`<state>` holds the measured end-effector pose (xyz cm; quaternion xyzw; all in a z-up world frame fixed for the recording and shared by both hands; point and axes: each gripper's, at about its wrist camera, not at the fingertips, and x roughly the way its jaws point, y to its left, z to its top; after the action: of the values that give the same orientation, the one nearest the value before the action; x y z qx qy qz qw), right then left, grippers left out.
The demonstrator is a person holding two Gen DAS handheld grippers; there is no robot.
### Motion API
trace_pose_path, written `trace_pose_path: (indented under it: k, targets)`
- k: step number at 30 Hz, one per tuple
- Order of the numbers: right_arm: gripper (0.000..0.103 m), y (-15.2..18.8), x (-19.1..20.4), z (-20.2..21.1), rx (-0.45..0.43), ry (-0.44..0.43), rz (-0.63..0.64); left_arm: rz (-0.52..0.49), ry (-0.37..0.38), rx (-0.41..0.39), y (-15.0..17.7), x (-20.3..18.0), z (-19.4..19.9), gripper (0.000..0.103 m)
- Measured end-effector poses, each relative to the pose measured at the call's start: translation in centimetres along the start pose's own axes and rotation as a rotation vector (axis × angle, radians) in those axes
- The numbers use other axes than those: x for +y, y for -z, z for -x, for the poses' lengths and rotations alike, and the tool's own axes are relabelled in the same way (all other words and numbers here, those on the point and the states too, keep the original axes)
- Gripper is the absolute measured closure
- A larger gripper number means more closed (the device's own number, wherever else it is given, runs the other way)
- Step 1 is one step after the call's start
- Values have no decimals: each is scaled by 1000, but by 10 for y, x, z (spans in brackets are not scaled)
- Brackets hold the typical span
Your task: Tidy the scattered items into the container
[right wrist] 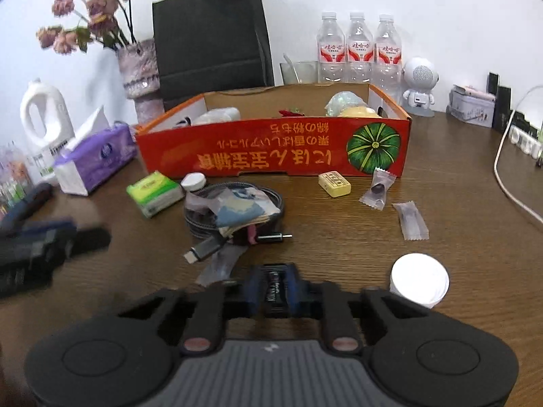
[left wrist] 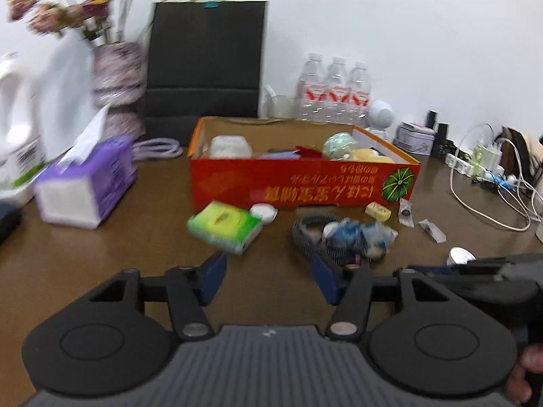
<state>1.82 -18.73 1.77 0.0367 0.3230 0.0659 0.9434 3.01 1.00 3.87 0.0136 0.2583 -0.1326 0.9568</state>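
With the right gripper (right wrist: 278, 291) clamped on a small black block and the left gripper (left wrist: 268, 279) half-open and empty, lift the block clear and carry it toward twelve o'clock, over the tangled cable pile (right wrist: 234, 213) and the near wall of the red box (right wrist: 271, 152), whose centre lies open.

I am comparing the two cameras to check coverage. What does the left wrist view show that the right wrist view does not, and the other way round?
Only the left wrist view shows the left gripper from behind, jaws apart with nothing between them, and a tangle of white cables at the right.

Only the right wrist view shows the right gripper shut on a small black item, and a USB plug lying on the table.

Both show the red box, the green tissue pack, the yellow block, the white cup and three water bottles.
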Motion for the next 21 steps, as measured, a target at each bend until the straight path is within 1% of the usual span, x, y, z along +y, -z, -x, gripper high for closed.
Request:
trace_pose_path:
  k: [2,3,5,7,8,9,10,12,15,17,19,20,21]
  targets:
    - [94,1,-1,0,-4,-5,5,-60,58,-2,-11,-4,-17,61]
    - [94,1,-2,0,-5,-7,10,-97,96,-2,-15,-7,-25,68]
    - [94,2,-3,2,-8,-3,14,-180,159,9,-22,-13,-40,77]
    - [94,3,-6,3,-9,-9,10,-273,210,63,-27,-20,-57,79]
    - [94,3,-8,4,-9,-15,8,-321,211,86,-28,-23,-64,84]
    - [94,3,-9,4,-9,-20,9,-371,199,97,-29,-26,-70,84]
    - [94,3,-10,5,-9,-26,9,-416,203,109,-30,-28,-75,85]
    - [94,3,-12,5,-7,-36,8,-493,244,163,-34,-31,-86,84]
    - [94,2,-13,5,-4,-44,11,-595,255,224,-32,-36,-99,83]
    - [94,2,-14,4,-2,-52,8,-618,259,235,-30,-37,-102,83]
    - [94,1,-15,3,-2,-58,6,-614,256,254,-33,-38,-105,83]
    - [94,1,-16,3,-2,-61,5,-602,254,265,-35,-38,-106,85]
    - [94,1,-16,3,-4,-61,7,-591,250,270,-36,-39,-107,89]
